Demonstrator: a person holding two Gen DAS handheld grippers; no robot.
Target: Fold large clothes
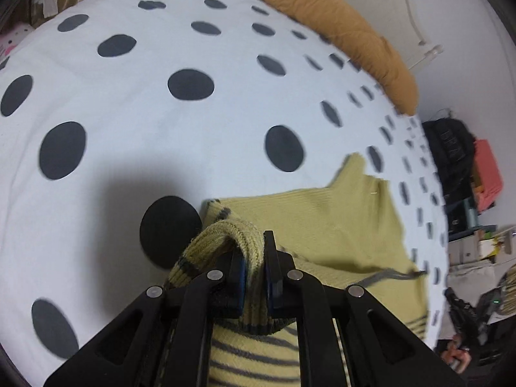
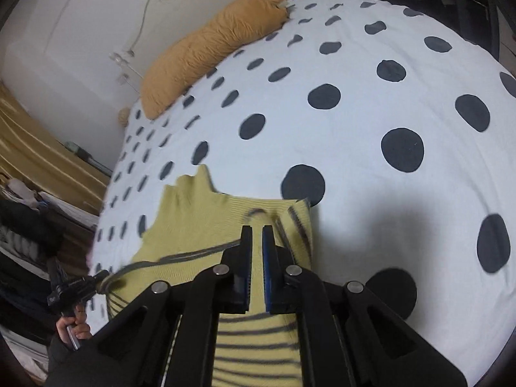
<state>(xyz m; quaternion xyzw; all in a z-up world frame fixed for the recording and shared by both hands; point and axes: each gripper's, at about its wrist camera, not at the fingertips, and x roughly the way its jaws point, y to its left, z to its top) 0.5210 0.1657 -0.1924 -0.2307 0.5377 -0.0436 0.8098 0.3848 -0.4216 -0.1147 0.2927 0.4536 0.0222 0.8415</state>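
- The yellow striped sweater (image 1: 338,225) lies on the bed's polka-dot bedspread (image 1: 161,113), partly folded near its front edge.
- The left tool (image 1: 253,258) pinches a ribbed fold of the knit between its fingers.
- The right tool (image 2: 256,258) hangs over the garment, fingers narrowly apart; whether they grip cloth, I cannot tell.
- An orange pillow (image 2: 209,48) rests at the bed's far side.

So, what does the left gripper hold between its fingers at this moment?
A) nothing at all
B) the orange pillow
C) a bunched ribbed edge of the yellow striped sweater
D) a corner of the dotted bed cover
C: in the left wrist view the left gripper is shut on a thick ribbed fold of the yellow striped sweater, which rises between its fingers above the dotted bed cover.
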